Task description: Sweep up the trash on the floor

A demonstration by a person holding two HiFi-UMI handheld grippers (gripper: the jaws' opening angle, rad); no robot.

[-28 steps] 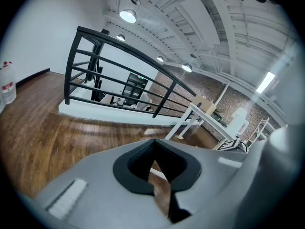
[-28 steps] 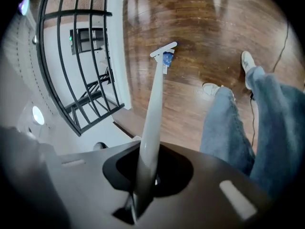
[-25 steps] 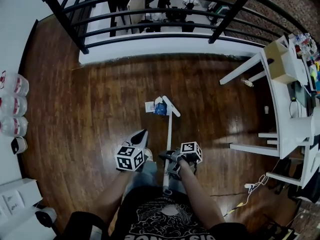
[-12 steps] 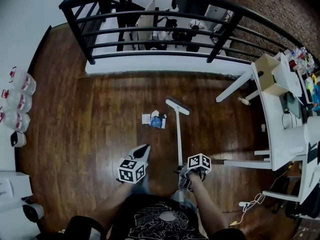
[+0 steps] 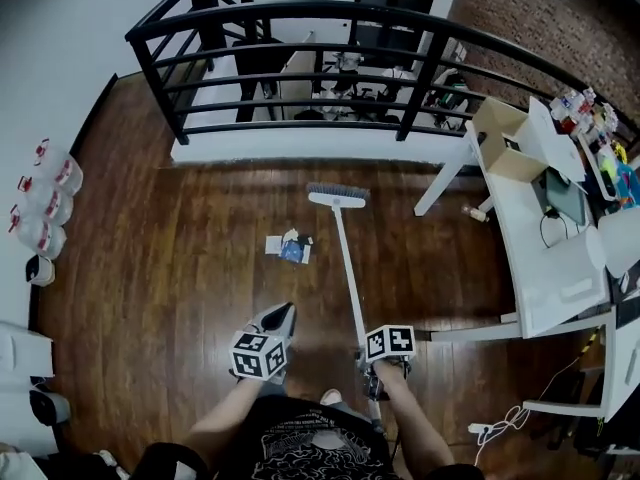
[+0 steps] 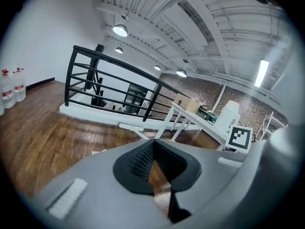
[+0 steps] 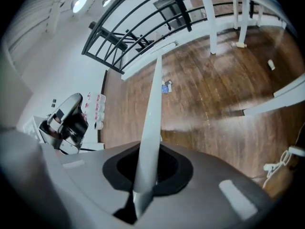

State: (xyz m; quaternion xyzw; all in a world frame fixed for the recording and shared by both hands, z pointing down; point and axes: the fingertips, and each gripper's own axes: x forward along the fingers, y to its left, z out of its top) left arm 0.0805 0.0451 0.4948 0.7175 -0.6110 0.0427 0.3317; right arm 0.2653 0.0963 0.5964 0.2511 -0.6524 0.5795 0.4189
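A broom with a long white handle [image 5: 350, 268] runs from my right gripper [image 5: 370, 368] up to its head [image 5: 337, 198], which sits on the wooden floor near the railing ledge. My right gripper [image 7: 143, 175] is shut on the handle [image 7: 152, 104]. The trash [image 5: 288, 247], white paper scraps and a blue piece, lies on the floor left of the handle and nearer me than the broom head. It also shows small in the right gripper view as trash [image 7: 166, 87]. My left gripper [image 5: 283, 314] hangs over the floor left of the handle, shut and holding nothing [image 6: 155, 168].
A black railing [image 5: 300, 18] and white ledge [image 5: 300, 146] bound the floor ahead. A white table [image 5: 545, 258] with a cardboard box [image 5: 500, 128] stands at the right, cables [image 5: 500, 423] near its legs. Water bottles [image 5: 45, 198] line the left wall.
The broom head has moved from beside the trash to a spot beyond it, nearer the railing. Both grippers sit lower in the head view, farther from the trash.
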